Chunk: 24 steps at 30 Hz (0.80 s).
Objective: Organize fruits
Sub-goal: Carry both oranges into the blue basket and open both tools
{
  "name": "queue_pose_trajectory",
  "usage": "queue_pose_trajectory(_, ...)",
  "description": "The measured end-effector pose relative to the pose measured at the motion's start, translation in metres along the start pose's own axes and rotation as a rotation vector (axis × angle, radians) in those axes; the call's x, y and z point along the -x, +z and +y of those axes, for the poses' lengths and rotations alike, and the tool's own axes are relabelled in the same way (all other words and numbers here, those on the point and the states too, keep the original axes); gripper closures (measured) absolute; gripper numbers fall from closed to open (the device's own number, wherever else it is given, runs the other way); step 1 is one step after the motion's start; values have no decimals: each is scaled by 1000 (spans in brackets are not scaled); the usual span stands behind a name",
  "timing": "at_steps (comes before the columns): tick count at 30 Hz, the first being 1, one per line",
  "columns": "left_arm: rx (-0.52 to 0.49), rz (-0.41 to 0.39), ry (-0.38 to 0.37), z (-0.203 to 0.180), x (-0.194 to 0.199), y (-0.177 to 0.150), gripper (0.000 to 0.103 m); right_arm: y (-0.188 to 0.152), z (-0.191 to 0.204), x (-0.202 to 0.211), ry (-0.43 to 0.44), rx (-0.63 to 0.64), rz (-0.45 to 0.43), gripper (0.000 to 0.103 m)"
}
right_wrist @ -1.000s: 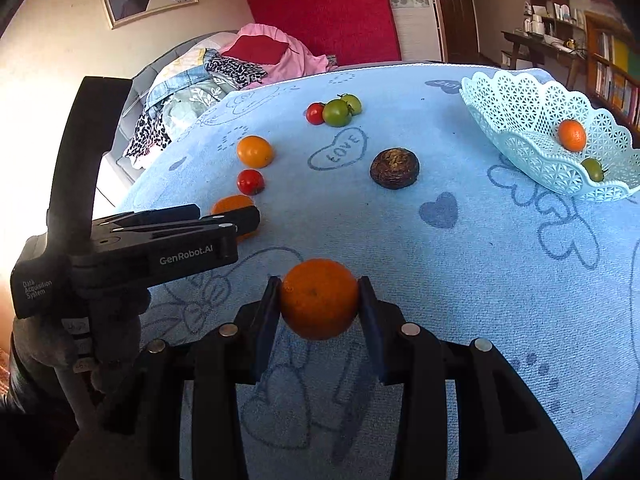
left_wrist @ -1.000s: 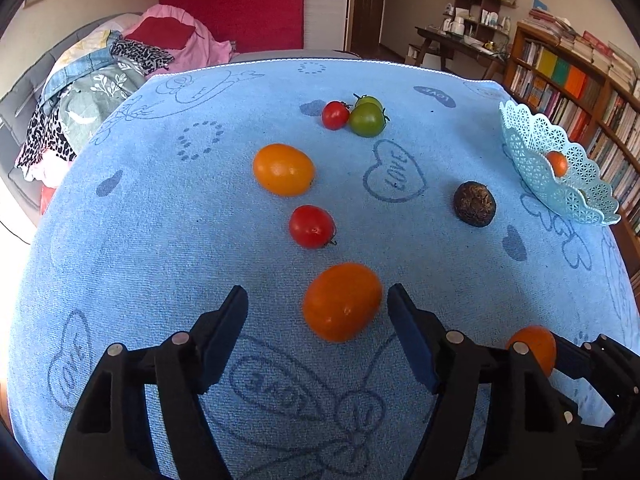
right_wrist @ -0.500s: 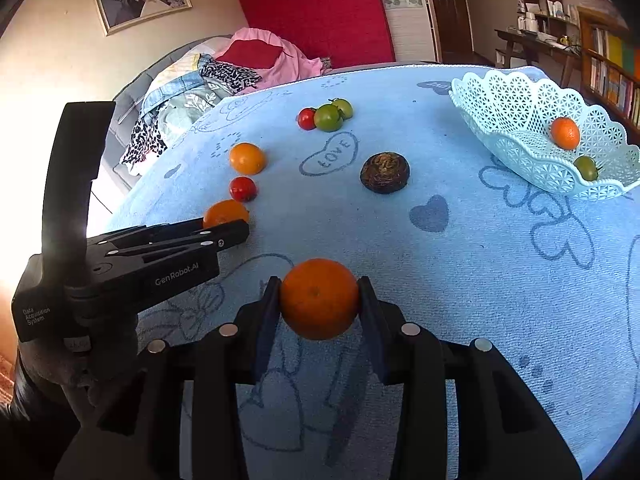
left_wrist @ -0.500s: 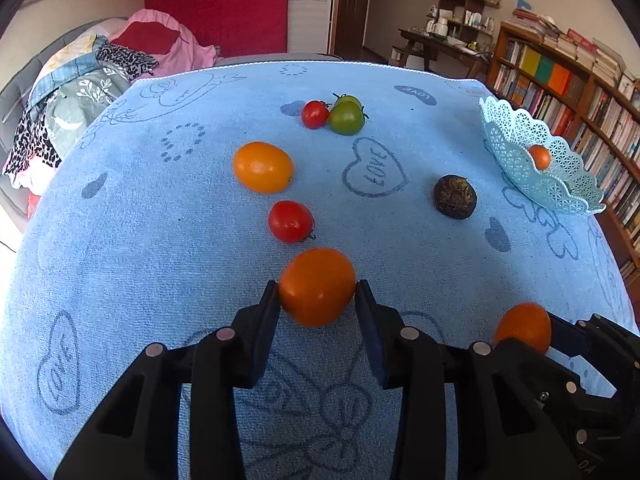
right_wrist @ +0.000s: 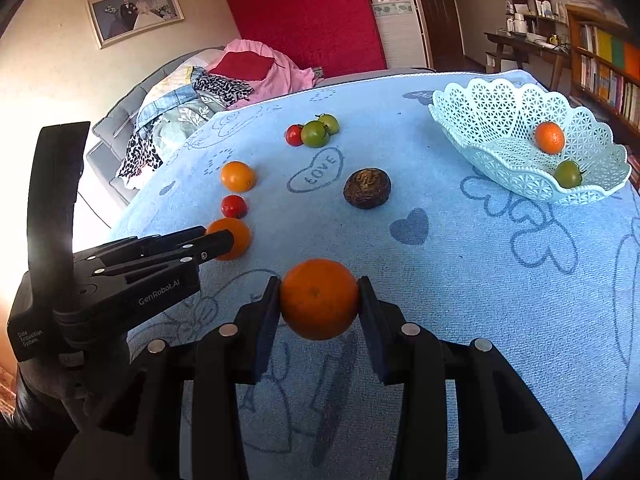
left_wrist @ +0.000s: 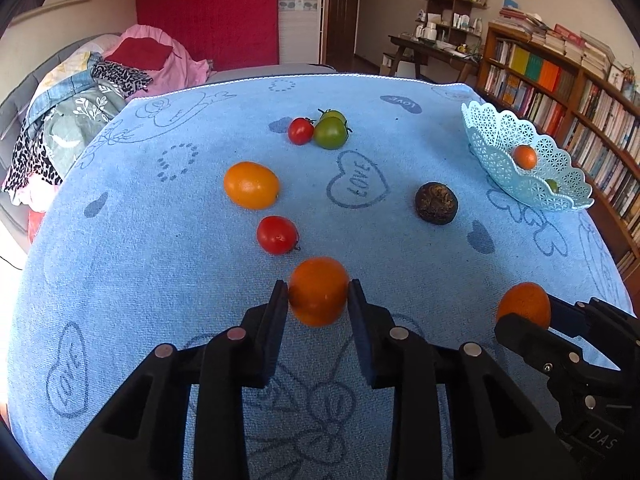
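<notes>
My left gripper (left_wrist: 318,294) has its jaws closing, and both pads press on an orange tomato (left_wrist: 318,291) low over the blue cloth. My right gripper (right_wrist: 319,300) is shut on a round orange (right_wrist: 319,299), held just above the cloth; in the left wrist view that orange (left_wrist: 524,307) shows at the lower right. Loose on the cloth lie a red tomato (left_wrist: 277,235), a yellow-orange fruit (left_wrist: 251,185), a dark brown fruit (left_wrist: 436,203), a second red tomato (left_wrist: 300,131) and two green tomatoes (left_wrist: 330,133). The pale lace basket (right_wrist: 500,96) stands far right, holding a small orange (right_wrist: 549,138) and a green tomato (right_wrist: 569,173).
The blue towel (left_wrist: 140,260) covers the whole table. A sofa piled with clothes (left_wrist: 80,108) lies beyond the left edge. Bookshelves (left_wrist: 560,80) line the right side behind the basket. A person's hand (right_wrist: 36,400) holds the left gripper's handle.
The left gripper's jaws went from wide apart around the orange tomato to pressing on it. The right gripper kept its grip on the orange and stayed put.
</notes>
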<state>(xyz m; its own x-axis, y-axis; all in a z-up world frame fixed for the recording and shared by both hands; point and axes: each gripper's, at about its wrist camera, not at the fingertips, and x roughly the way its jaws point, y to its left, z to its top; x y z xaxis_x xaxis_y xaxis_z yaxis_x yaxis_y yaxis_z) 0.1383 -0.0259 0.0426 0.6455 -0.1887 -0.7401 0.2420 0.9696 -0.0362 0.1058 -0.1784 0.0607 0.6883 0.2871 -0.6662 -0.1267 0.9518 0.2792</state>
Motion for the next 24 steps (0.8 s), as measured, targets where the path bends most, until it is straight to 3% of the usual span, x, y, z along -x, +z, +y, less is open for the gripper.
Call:
queue_pose_trajectory(16,2,23,9,-1,-13,1,70,1,-8,4,-6,-22,-7,63)
queue_pose_trajectory(24,-17,-9,3,-9,0,7,70,8,-13,15,-14,-17,-38,63)
